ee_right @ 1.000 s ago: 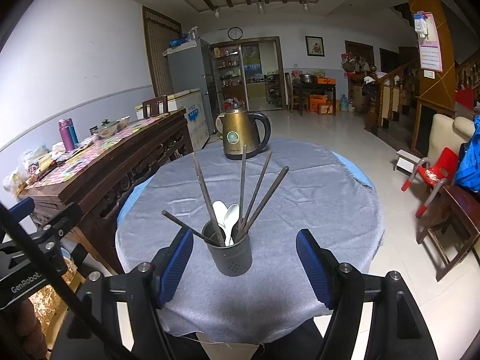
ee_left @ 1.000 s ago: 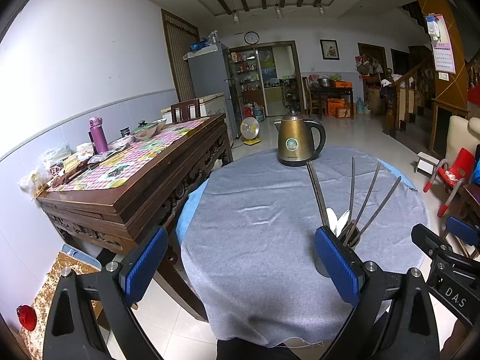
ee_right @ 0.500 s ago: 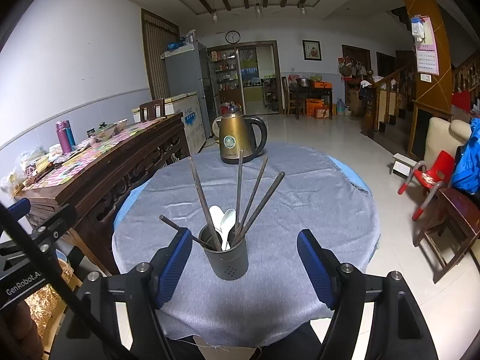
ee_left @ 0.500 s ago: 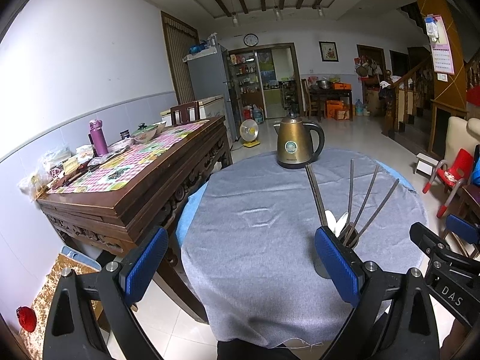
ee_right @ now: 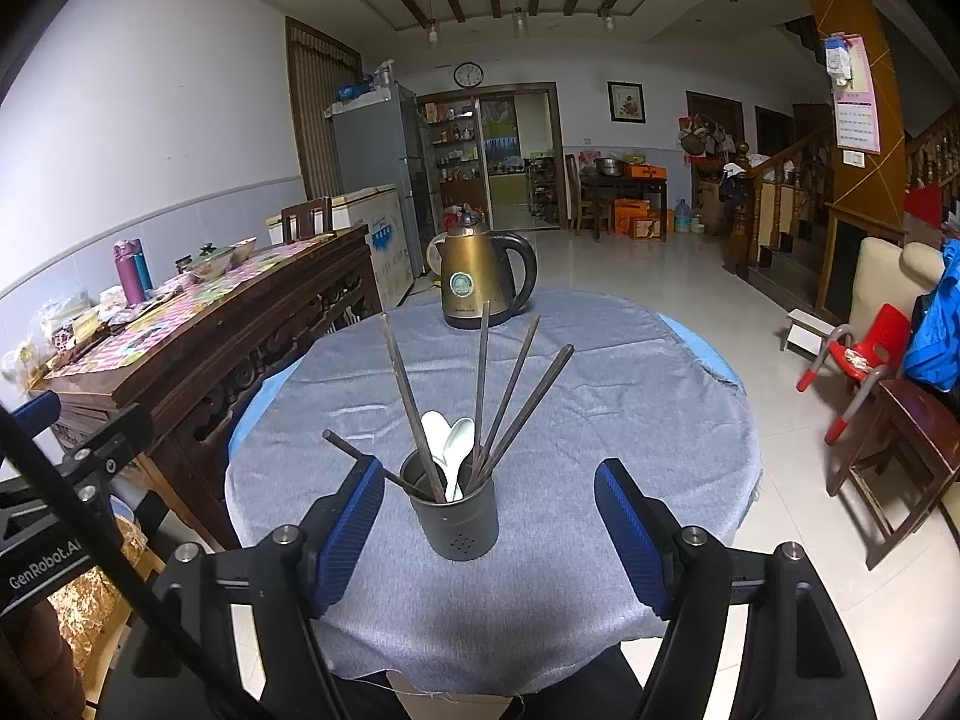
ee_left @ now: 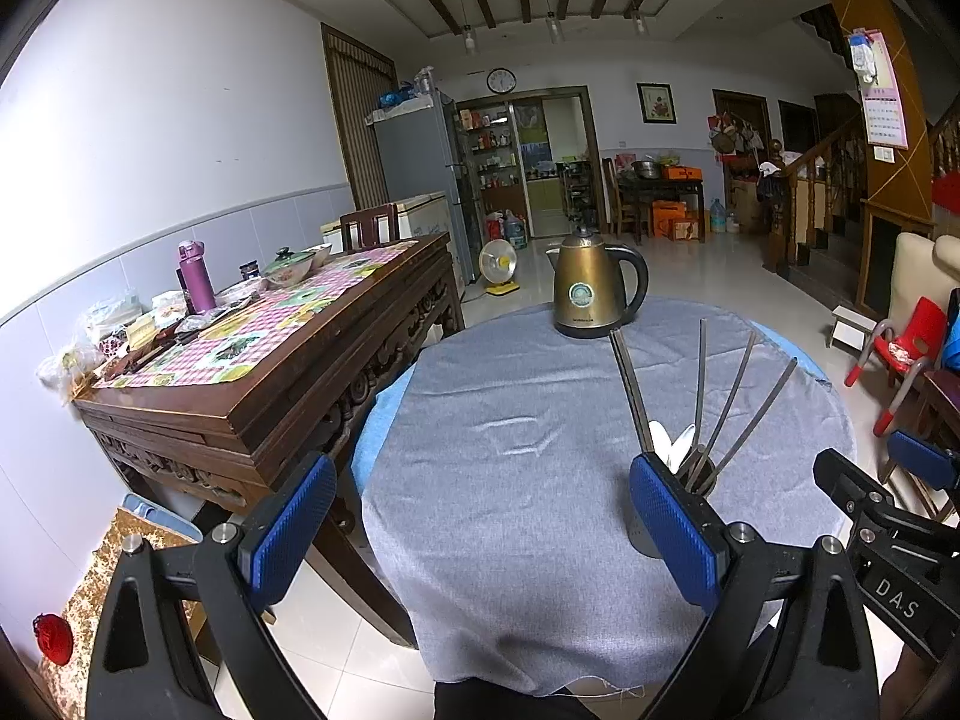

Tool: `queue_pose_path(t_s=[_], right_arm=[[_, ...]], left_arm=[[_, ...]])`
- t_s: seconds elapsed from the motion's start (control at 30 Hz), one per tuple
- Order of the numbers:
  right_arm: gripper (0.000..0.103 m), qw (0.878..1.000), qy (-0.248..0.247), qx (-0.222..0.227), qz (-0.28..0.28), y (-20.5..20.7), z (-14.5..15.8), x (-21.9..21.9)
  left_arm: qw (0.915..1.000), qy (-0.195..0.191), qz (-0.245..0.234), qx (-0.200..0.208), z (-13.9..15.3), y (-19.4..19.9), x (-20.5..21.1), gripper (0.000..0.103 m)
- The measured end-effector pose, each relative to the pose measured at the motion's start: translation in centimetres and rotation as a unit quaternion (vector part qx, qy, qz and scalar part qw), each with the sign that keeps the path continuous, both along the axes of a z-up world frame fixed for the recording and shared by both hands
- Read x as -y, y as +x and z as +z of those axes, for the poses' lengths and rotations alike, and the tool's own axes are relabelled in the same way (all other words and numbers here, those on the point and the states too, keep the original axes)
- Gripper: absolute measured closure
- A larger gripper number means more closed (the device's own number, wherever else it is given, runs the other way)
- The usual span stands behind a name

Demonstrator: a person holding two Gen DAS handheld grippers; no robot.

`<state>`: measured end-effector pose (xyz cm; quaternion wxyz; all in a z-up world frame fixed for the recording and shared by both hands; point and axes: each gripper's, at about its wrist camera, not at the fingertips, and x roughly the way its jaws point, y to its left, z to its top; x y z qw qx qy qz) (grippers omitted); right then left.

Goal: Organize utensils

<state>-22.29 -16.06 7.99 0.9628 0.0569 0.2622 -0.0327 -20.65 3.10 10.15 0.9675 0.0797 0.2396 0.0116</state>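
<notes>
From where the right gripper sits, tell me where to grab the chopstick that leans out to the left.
Grip the leaning chopstick on its bare upper shaft, above the holder rim. Come from above and the left: it tilts away from the other sticks, so the right gripper's open jaws probably fit there.

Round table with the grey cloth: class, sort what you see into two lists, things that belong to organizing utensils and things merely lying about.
Belongs to the job:
- utensil holder
- chopsticks standing in it
- white spoons in it
- right gripper, jaws open around the holder
- left gripper, jaws open

Just lying about:
- kettle at the table's far side
- purple bottle on the sideboard
- red chair
</notes>
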Motion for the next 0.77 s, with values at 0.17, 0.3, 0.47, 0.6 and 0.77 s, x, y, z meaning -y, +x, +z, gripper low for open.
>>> queue_pose_path(t_s=[0.17,0.3,0.47,0.6,0.77], right_arm=[[0.027,1.0,-0.001,-0.001,0.003,0.1,-0.1,-0.3],[0.027,1.0,0.0,-0.003,0.004,0.2,-0.3,-0.4],[0.027,1.0,0.002,-0.005,0.008,0.6,-0.5,-0.2],[0.027,1.0,0.003,-0.006,0.011,1.0,-0.7,-0.2],[0.027,1.0,0.009,-0.015,0.013,2.0,-1.7,0.6]], left_arm=[[1.0,-0.001,-0.001,-0.001,0.0,0.1,0.0,0.005],[1.0,-0.001,-0.001,-0.002,0.0,0.1,-0.1,0.005],[1.0,-0.001,0.001,-0.004,-0.3,0.5,-0.1,0.005],[1.0,-0.003,0.002,-0.009,-0.6,1.4,-0.1,0.005],[0.9997,-0.013,0.006,-0.021,-1.7,4.1,-0.2,0.005]])
